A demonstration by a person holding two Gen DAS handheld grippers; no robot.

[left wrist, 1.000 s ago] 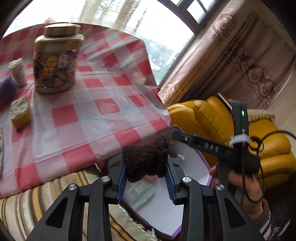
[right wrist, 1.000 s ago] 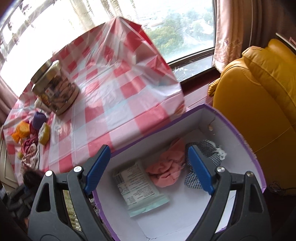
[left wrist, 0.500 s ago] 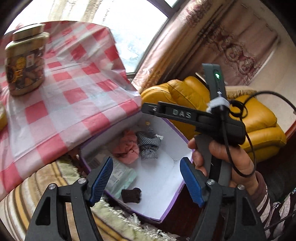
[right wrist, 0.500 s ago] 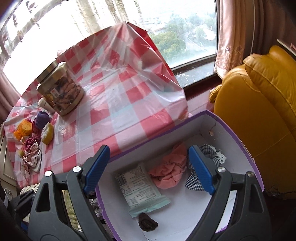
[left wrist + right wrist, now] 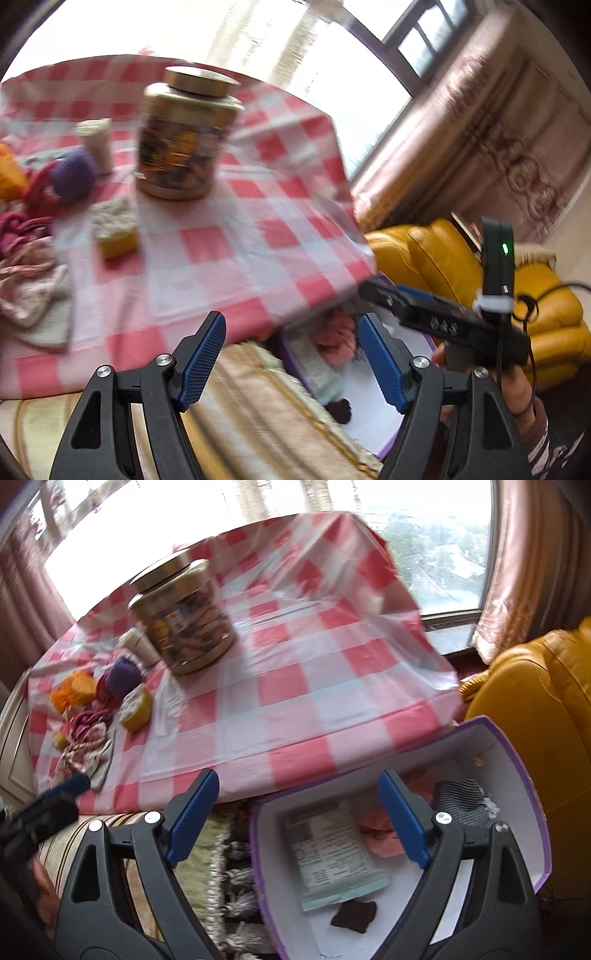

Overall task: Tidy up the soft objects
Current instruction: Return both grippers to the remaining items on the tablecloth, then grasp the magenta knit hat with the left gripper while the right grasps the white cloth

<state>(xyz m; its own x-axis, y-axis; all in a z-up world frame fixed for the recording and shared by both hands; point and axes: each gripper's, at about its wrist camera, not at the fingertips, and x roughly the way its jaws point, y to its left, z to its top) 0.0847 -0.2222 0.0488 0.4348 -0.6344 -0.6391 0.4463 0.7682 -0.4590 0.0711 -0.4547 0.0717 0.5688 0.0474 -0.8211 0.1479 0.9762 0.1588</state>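
The brown knitted piece (image 5: 354, 916) lay on the white floor of the purple-rimmed box (image 5: 524, 775), at about six o'clock in the right wrist view, just below the packet (image 5: 332, 849) with the printed label. A pink cloth (image 5: 380, 843) and a black-and-white checked cloth (image 5: 460, 805) sat further in, toward three o'clock. So four soft things looked sorted, by my reading.

More was left: on the red-checked tablecloth (image 5: 295, 686), around nine o'clock, a purple ball (image 5: 123, 675), a yellow sponge (image 5: 136, 707), an orange item (image 5: 74, 692) and a floral cloth (image 5: 83, 755) lay clustered beside the gold-lidded jar (image 5: 184, 627). The task seemed under halfway done.

The left gripper (image 5: 291, 358) was spread wide and held nothing, pointing toward the table edge. The right gripper (image 5: 299, 819) was also spread wide and empty, hovering above the box without touching it.
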